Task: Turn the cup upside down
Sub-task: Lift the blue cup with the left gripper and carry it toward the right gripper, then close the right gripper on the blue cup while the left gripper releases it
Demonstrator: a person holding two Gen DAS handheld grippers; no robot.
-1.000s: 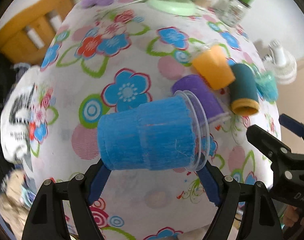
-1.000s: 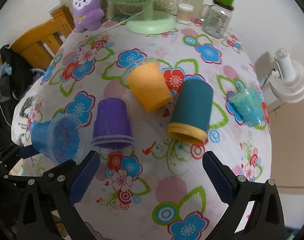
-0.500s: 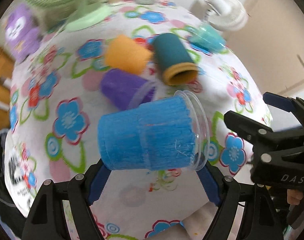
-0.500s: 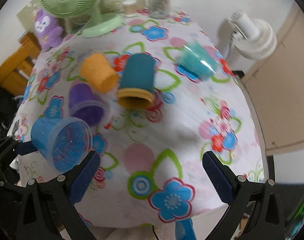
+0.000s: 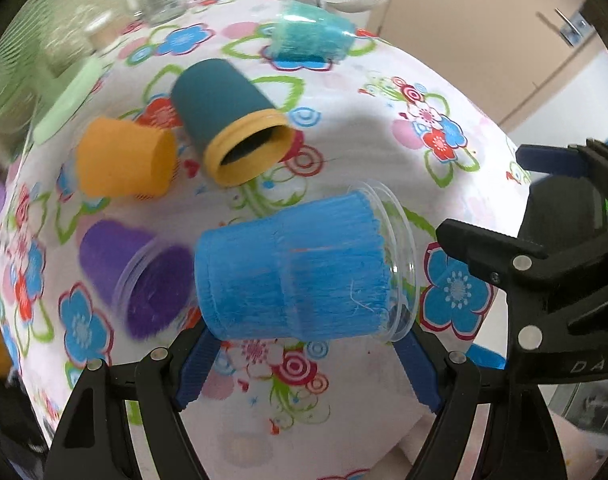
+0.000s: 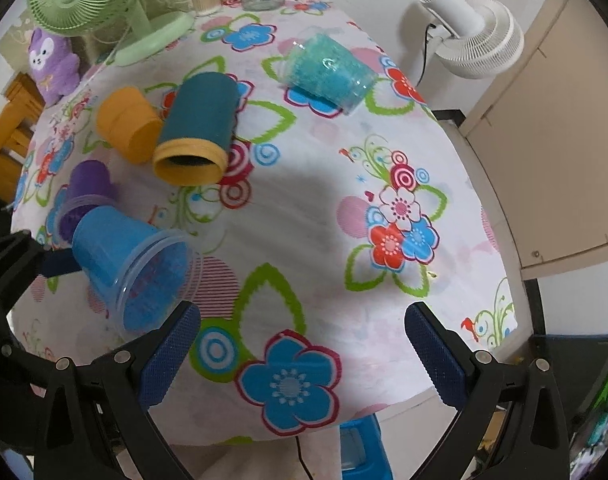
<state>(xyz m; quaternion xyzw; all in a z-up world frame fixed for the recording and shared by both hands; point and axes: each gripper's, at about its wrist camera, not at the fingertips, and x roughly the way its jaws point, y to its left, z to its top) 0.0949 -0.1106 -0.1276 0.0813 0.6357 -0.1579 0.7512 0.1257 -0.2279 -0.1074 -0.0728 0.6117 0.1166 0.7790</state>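
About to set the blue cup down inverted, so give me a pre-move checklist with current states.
1. Left tool grips the blue cup: ok, cup clamped sideways above the table.
2. Rim facing down: not ok, the mouth points sideways.
3. Bare landing patch on the tablecloth: ok.
4. Purple cup out of the path: cannot tell, it lies close beside the blue cup.
5. Right tool out of the way: ok, open and holding nothing.

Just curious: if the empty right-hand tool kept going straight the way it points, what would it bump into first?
Probably only the flowered tablecloth. The right tool is open and aimed at a bare stretch; the teal cup lies further along, slightly off line, though depth is hard to judge.
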